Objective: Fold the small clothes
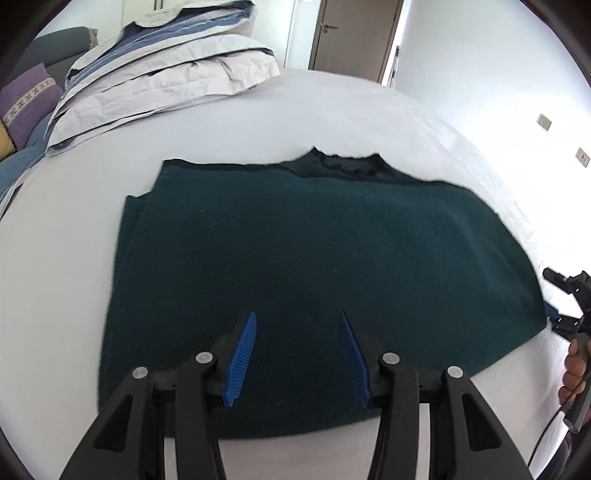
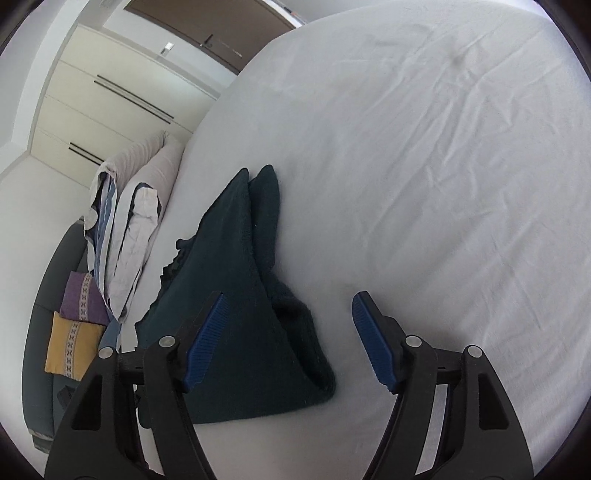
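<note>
A dark green knitted garment (image 1: pixel 314 258) lies folded flat on the white bed sheet (image 1: pixel 314 110), its collar at the far edge. My left gripper (image 1: pixel 297 321) hovers open over the garment's near part, with nothing between its blue pads. In the right wrist view the same garment (image 2: pixel 240 295) shows edge-on, folded layers stacked, a corner lying between the fingers. My right gripper (image 2: pixel 288 306) is open wide, pads apart from the cloth. The right gripper (image 1: pixel 569 306) also shows at the right edge of the left wrist view, held by a hand (image 1: pixel 576 369).
Folded bedding and pillows (image 1: pixel 166 74) are piled at the far left of the bed. A grey sofa with a purple cushion (image 2: pixel 81 299) and a yellow cushion (image 2: pixel 72 347) stands beyond. A brown door (image 1: pixel 354 33) and wardrobes (image 2: pixel 110 99) line the walls. Wrinkled sheet (image 2: pixel 443 147) spreads to the right.
</note>
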`<state>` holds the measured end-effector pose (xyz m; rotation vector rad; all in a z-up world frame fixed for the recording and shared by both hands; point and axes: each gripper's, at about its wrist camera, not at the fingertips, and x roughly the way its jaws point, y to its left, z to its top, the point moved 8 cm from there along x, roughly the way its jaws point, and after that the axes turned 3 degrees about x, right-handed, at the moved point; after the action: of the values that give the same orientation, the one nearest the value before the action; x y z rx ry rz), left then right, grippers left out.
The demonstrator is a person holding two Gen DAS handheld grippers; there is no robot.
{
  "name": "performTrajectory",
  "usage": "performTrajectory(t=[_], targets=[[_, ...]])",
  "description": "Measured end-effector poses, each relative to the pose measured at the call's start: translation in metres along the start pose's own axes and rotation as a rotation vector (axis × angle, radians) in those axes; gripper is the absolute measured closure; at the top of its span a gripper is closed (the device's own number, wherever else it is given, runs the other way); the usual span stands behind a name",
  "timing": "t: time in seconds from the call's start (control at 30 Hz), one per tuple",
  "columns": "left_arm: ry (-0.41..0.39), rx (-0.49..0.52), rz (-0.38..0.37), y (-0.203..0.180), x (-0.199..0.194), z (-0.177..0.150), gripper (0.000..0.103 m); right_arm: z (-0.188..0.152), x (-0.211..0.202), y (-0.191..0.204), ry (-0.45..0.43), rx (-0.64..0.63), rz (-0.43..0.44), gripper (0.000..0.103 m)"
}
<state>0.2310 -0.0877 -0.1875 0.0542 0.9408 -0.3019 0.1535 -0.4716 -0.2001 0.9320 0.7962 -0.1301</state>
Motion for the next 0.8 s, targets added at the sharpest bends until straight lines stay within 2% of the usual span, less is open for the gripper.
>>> performTrajectory(t=[0.17,0.3,0.6,0.8], targets=[[0.048,0.0,0.035,-0.005,0.023,-0.004,0.05,0.0,0.012,0.012,0.037,-0.023,0.027,0.033],[0.06,0.01,0.048,-0.006,0.027,-0.004,0.048,-0.004,0.02,0.021,0.071,-0.045,0.053,0.033],[0.059,0.034,0.049,-0.006,0.029,-0.007,0.047,-0.005,0.037,0.036,0.109,-0.007,0.122,0.037],[0.062,0.035,0.041,-0.005,0.03,-0.008,0.047,-0.005,0.045,0.034,0.115,0.044,0.148,0.05]])
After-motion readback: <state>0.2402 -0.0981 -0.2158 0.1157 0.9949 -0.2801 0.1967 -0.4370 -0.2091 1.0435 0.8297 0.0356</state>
